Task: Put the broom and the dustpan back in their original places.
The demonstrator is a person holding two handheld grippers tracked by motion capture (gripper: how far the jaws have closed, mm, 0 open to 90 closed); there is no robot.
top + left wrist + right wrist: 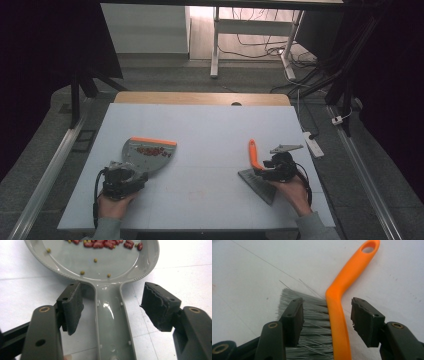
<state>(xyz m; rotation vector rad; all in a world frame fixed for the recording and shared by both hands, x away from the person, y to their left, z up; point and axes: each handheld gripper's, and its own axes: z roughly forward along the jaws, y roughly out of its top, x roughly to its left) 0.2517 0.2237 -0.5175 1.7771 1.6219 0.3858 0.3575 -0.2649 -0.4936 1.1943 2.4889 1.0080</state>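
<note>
Beside the dustpan point(146, 154), both grippers stand released: the left gripper point(112, 307) straddles its handle, the right gripper point(327, 320) straddles the brush point(339, 315). A careless nudge of the handle could spill the beans point(105, 243) across the table point(210, 130).

One dustpan point(145, 156), one brush point(256, 170), two hand-held grippers, left hand-held gripper point(121, 181), right hand-held gripper point(276, 167)
</note>
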